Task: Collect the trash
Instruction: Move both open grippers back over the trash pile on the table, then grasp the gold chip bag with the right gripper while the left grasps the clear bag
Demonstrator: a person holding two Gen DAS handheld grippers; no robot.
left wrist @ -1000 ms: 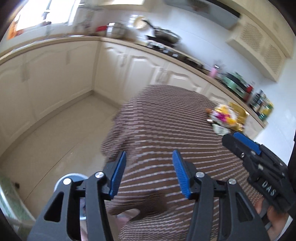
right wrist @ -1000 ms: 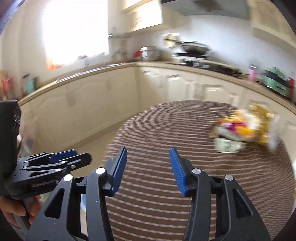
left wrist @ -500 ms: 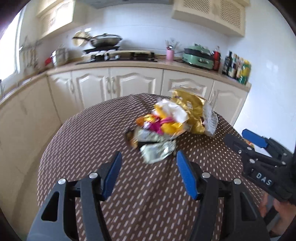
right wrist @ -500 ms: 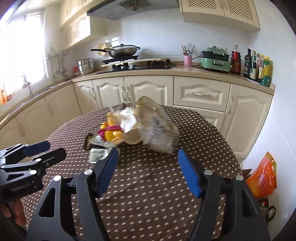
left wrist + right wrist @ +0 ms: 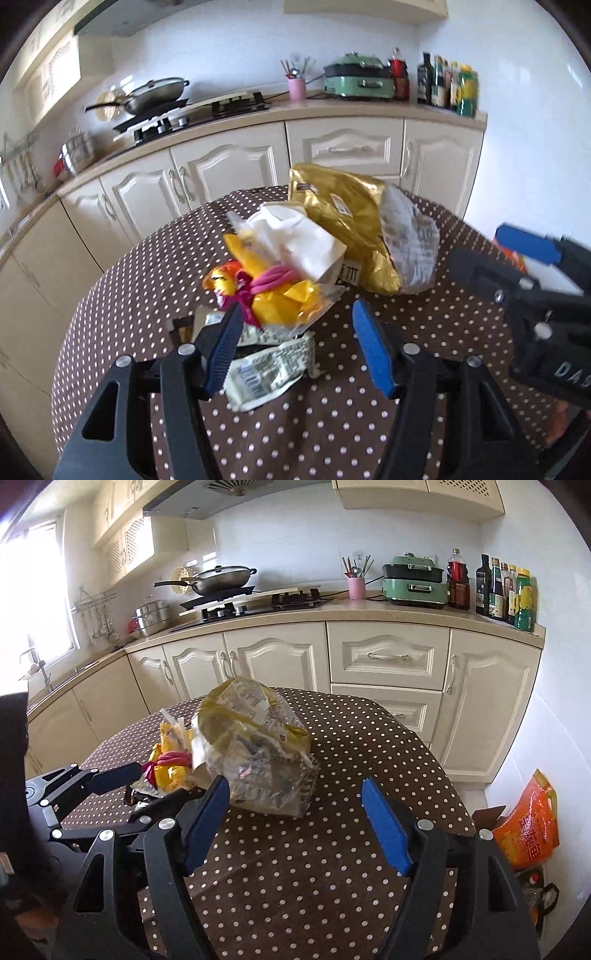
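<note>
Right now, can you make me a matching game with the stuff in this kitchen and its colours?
Things:
1. utensil cup
2. cooker on the counter
3. big crinkly bag on the table
4. bag on the floor

Colours:
a. orange
b. gold
c. pink
d. green

Pairs: 1-c, 2-d, 3-b, 4-a

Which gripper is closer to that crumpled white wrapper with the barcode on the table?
Left. The left gripper hangs open directly over the crumpled white wrapper; the right gripper is open off to its right, facing the clear plastic bag.
</note>
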